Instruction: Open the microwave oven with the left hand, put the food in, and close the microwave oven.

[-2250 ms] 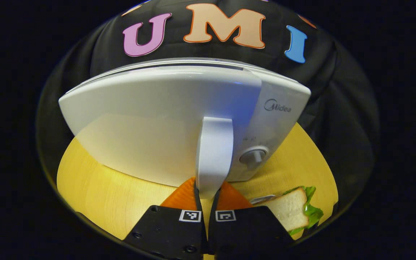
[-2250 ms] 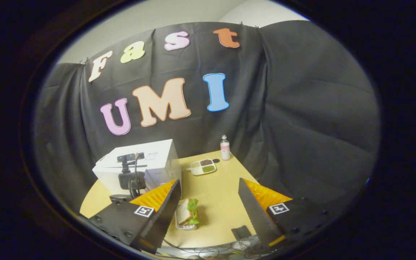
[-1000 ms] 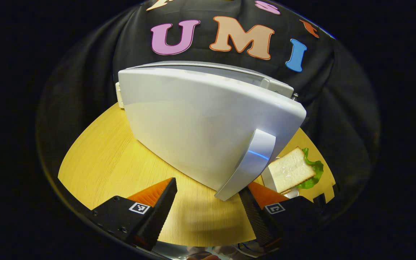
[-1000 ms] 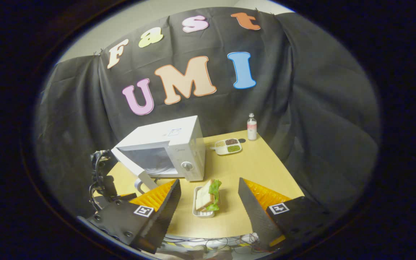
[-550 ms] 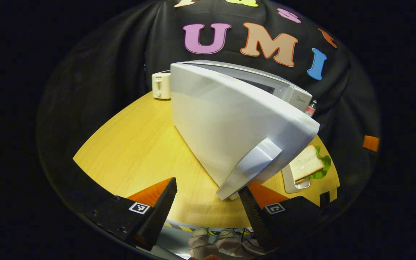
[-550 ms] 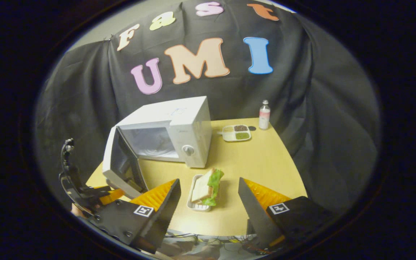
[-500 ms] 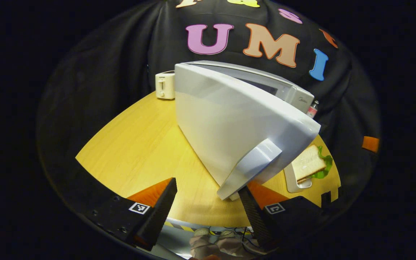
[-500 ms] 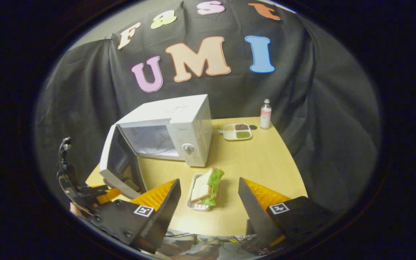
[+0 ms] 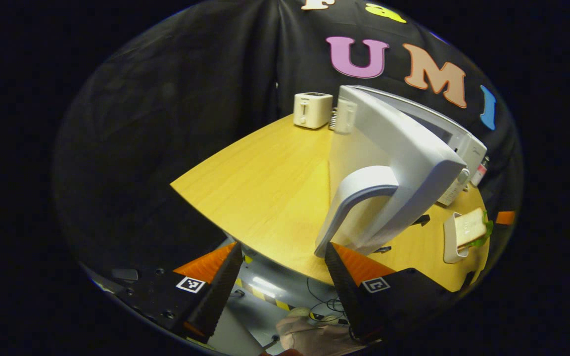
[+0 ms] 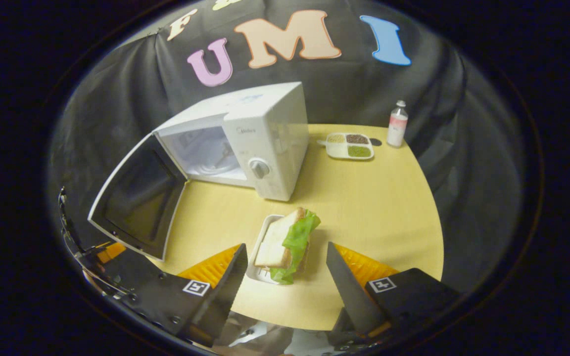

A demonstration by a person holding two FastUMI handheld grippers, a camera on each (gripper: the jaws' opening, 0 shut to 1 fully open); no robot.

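Swinging wider than before, microwave door (image 10: 134, 198) now gapes open.

I see the white microwave oven (image 10: 245, 143) standing on the far left part of the table, its door (image 10: 134, 198) swung wide open to the left so the dark inner window faces me and the pale cavity (image 10: 206, 153) lies exposed. A round dial (image 10: 260, 168) sits on its right control panel. From my left gripper view the door's curved white handle (image 9: 352, 205) juts toward me. The sandwich (image 10: 287, 240), white bread with green lettuce, rests on edge in a small white tray (image 10: 261, 249) on the table just in front of the oven.
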